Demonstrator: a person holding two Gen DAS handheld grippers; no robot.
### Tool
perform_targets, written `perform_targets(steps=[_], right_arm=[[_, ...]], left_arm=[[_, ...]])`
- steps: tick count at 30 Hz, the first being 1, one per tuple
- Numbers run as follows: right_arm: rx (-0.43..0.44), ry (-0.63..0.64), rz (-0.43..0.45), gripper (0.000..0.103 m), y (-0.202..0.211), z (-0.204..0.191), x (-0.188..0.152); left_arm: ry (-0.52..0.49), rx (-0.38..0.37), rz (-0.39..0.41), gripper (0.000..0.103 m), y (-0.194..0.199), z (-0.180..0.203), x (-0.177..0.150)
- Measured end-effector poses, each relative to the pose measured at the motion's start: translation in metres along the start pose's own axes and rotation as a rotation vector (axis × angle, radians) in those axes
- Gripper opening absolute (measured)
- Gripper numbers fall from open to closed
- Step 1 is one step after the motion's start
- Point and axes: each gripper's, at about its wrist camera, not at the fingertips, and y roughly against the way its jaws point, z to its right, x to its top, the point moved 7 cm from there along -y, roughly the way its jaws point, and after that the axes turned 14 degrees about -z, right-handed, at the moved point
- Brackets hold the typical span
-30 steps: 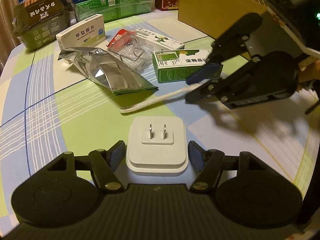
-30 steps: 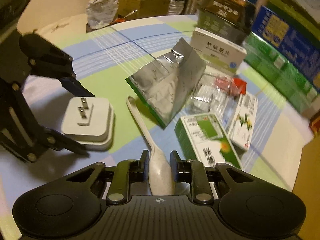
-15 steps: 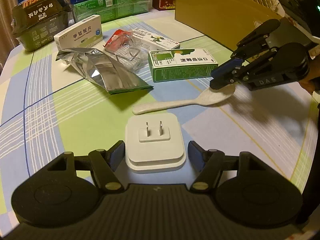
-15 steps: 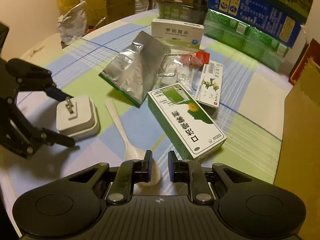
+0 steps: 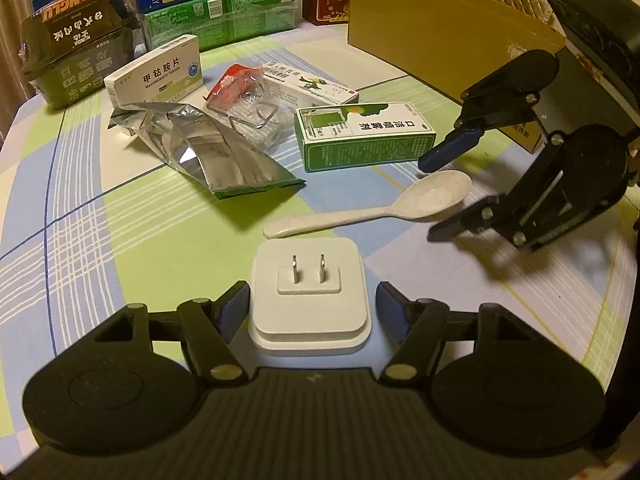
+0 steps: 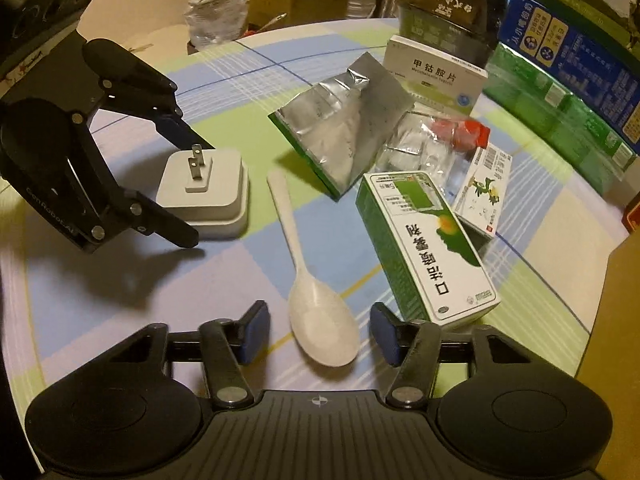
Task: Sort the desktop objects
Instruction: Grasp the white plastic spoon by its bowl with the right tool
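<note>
Between just-opened right hand-held gripper [image 6: 316,330] jaws, spoon [image 6: 320,320] released.

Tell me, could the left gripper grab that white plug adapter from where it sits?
Probably yes. The white plug adapter lies prongs-up on the table between the left gripper's open fingers, with nothing in between.

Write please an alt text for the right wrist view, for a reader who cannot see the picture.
The right gripper stands open over a checked tablecloth, its jaws just opened, with the bowl of a white spoon lying loose between its fingers. To the left, the left gripper straddles a white plug adapter; a green and white box and a silver pouch lie beyond.
</note>
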Motion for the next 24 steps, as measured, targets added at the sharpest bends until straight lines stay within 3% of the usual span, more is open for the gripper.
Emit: perform_targets(steps=[5, 24], right_arm=[[0.028, -0.026, 0.004, 0.031, 0.001, 0.003, -0.003], [0.044, -0.104, 0.027, 0.03, 0.011, -0.005, -0.004]], left_arm=[[0.008, -0.002, -0.006, 0.065, -0.003, 0.0, 0.0], [0.04, 0.022, -0.004, 0.06, -0.005, 0.003, 0.006]])
